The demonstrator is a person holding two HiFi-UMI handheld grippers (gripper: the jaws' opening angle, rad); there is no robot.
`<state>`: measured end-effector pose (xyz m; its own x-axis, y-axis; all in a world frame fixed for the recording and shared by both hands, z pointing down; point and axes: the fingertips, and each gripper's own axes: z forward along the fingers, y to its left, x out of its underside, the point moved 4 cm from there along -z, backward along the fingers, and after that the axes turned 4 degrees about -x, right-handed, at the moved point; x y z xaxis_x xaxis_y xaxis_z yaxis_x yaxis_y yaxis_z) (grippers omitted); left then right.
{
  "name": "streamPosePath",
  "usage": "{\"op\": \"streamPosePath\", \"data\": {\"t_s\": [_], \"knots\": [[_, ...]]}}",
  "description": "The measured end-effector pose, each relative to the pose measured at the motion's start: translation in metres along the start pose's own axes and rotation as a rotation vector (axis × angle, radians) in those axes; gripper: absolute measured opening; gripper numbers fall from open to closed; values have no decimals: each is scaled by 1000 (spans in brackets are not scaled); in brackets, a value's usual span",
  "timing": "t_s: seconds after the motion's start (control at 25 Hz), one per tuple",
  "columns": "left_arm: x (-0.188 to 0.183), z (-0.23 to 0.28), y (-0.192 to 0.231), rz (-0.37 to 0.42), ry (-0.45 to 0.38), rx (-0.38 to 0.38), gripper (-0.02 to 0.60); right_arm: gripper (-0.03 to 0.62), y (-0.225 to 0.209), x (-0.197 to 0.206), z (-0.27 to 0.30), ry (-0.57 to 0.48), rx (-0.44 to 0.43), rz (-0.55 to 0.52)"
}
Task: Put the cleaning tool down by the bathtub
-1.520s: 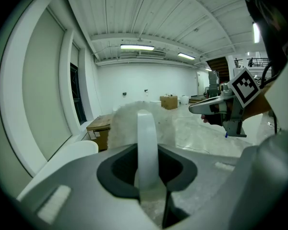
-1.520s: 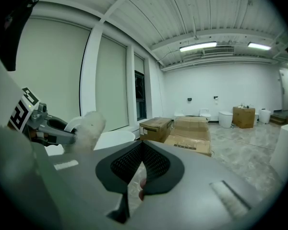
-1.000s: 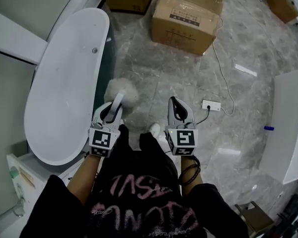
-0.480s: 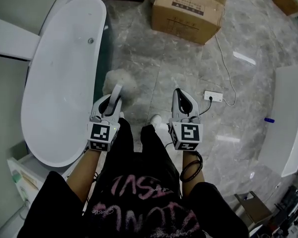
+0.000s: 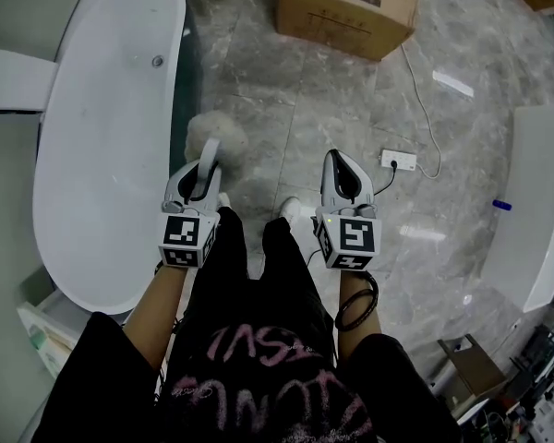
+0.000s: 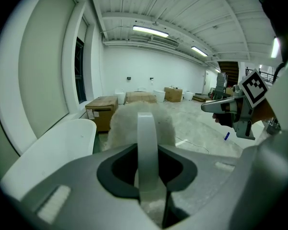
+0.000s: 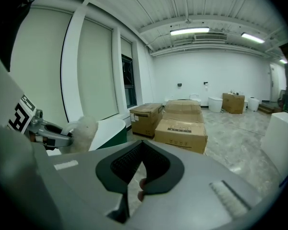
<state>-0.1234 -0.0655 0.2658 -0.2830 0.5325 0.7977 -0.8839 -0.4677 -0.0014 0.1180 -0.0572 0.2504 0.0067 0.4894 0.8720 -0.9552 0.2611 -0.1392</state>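
The cleaning tool is a fluffy white mop head (image 5: 211, 135) on a pale grey handle (image 5: 208, 158). My left gripper (image 5: 203, 162) is shut on that handle and holds it above the marble floor, just right of the white bathtub (image 5: 102, 146). In the left gripper view the handle (image 6: 146, 143) runs up between the jaws to the fluffy head (image 6: 122, 123), with the bathtub (image 6: 57, 143) at the left. My right gripper (image 5: 340, 161) is shut with nothing in it, level with the left one. The right gripper view shows its closed jaws (image 7: 134, 176) and the fluffy head (image 7: 84, 128) beside the tub (image 7: 108, 128).
Cardboard boxes (image 5: 349, 7) stand on the floor ahead. A white power strip (image 5: 397, 161) with its cable lies to the right, and a long white fixture (image 5: 535, 220) runs along the right edge. The person's legs and shoes (image 5: 291, 209) are below the grippers.
The boxes and tub have slid toward the top of the head view. Both grippers rose slightly in the frame and kept their spacing; the left still holds the tool.
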Motion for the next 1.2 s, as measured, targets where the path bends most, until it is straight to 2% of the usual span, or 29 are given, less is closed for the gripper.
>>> {"op": "streamPosePath", "data": {"t_s": [0.24,0.48,0.8,1.2], "knots": [[16,21,18,-9,34,-20,74,14,-9,10,22,10,33,55],[35,36,26,-20,65,-24,74,15,-8,29,34,37,42,62],[70,61,29,-49,92,-20,74,17,-6,76,53,85,59,80],[125,101,34,-61,150,-34,74,17,-11,129,96,138,33,99]]}}
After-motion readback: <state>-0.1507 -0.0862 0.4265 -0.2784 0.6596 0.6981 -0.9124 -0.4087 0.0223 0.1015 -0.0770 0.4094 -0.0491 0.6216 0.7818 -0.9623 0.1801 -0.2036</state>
